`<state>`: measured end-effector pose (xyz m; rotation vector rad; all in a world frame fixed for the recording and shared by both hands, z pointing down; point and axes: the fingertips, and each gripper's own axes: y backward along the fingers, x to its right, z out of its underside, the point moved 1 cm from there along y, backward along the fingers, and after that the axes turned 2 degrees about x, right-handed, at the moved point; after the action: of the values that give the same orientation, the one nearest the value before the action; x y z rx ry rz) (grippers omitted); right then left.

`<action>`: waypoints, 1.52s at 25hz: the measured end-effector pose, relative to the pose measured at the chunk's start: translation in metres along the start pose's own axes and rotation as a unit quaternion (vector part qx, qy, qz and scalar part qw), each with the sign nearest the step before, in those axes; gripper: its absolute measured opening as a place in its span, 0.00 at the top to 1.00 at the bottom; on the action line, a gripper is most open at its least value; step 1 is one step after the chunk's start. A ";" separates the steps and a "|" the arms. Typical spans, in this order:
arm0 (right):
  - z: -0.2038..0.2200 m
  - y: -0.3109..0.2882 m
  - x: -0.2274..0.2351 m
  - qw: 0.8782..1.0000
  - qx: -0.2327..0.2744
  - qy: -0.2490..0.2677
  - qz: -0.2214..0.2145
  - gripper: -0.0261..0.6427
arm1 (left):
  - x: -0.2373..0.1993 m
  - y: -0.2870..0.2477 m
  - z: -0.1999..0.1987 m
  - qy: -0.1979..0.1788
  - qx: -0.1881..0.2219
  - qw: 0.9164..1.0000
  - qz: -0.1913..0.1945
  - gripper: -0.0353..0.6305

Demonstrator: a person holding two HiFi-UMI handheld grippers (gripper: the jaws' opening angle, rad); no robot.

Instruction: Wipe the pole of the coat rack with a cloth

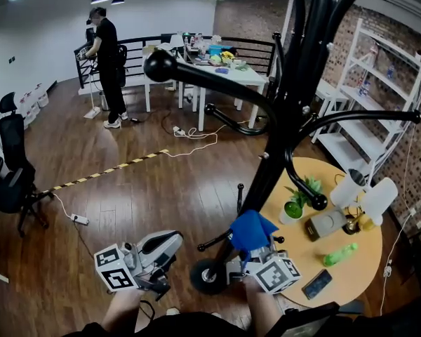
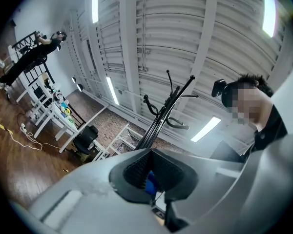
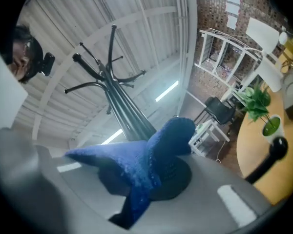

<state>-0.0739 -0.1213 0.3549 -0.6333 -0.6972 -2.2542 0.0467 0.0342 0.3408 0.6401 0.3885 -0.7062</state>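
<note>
Head view: right gripper point(image 1: 257, 256) clamps blue cloth point(image 1: 251, 230) beside coat-rack pole point(image 1: 289, 121).

Round table point(image 1: 358, 281) holds plant point(image 1: 295, 206), green bottle point(image 1: 340, 254) (lying down); office chair point(image 1: 14, 167) left.

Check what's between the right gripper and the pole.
Only the cloth, clamped by the right gripper. The right gripper view shows it in front of the pole; the head view puts it low against the pole.
</note>
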 end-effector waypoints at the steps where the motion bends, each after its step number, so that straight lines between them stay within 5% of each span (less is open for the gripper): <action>1: -0.012 -0.008 -0.012 1.000 0.009 0.008 -0.013 0.93 | -0.002 0.002 -0.003 0.000 0.004 1.000 0.001 0.94; 12: -0.121 -0.053 -0.102 0.991 0.073 0.061 -0.095 0.93 | -0.004 0.011 -0.018 -0.013 0.036 0.999 0.012 0.94; 18: -0.133 -0.051 -0.117 0.987 0.082 0.079 -0.112 0.93 | -0.006 0.010 -0.025 -0.017 0.036 0.999 0.015 0.94; 38: 0.031 0.013 0.022 0.998 -0.041 0.044 -0.017 0.93 | 0.003 0.007 0.001 -0.006 0.000 1.000 0.000 0.94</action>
<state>-0.0713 -0.1202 0.3950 -0.5610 -0.5785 -2.3376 0.0535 0.0358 0.3430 0.6359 0.3777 -0.7105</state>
